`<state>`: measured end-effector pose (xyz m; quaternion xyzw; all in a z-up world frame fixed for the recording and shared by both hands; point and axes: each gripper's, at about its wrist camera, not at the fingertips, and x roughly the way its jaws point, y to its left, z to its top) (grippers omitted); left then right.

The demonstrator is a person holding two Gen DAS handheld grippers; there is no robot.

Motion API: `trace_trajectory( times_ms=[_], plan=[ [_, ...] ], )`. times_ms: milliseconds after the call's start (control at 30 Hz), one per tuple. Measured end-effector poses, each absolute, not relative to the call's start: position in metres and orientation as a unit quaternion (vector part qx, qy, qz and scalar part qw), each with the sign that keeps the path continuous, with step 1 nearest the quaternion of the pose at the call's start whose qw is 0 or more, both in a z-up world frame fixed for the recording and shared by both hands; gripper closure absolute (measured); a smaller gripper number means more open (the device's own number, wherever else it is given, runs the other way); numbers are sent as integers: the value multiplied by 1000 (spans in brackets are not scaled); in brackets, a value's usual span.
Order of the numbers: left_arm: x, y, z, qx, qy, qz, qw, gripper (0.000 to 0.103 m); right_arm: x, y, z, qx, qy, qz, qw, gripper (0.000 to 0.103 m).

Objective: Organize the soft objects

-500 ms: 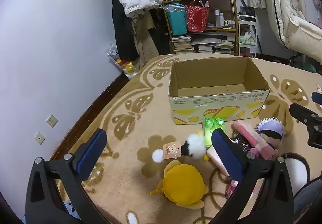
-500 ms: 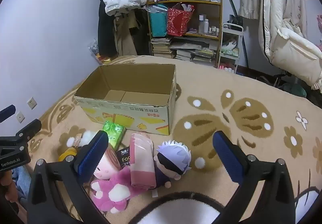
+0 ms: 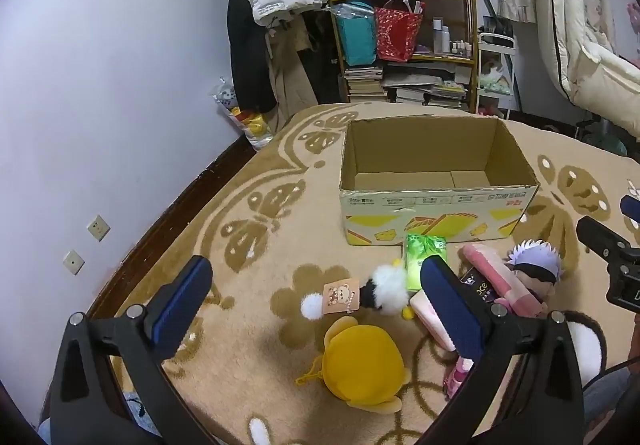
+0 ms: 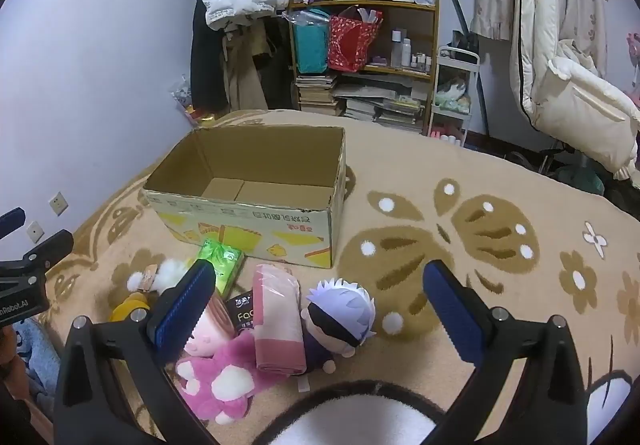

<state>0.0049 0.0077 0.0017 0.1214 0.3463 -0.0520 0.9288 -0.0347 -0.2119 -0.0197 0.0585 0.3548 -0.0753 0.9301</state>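
Beyond both tools, on the patterned rug (image 4: 500,181), an open cardboard box (image 3: 436,221) lies with its long axis crosswise, its inside bare. Between box and tools sits a cluster of soft items. Yellow plush (image 3: 360,361) lies below the left tool (image 3: 316,305), between its spread, empty fingers. Pink rolled towel (image 4: 278,321) points lengthwise toward the box, beside the white-haired doll (image 4: 340,315), both between the wide-open, empty fingers of the right tool (image 4: 320,303). Green tissue pack (image 4: 222,261) leans at the box front. Pink plush (image 4: 224,377) is partly hidden behind one finger.
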Motion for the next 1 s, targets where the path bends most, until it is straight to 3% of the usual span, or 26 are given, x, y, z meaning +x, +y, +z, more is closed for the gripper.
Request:
trace_trajectory(
  times_ms=[1000],
  plan=[
    [7,5,-4,140,348,-40,926,0,-35,-205,-24,51,354,-75,931,0]
  ],
)
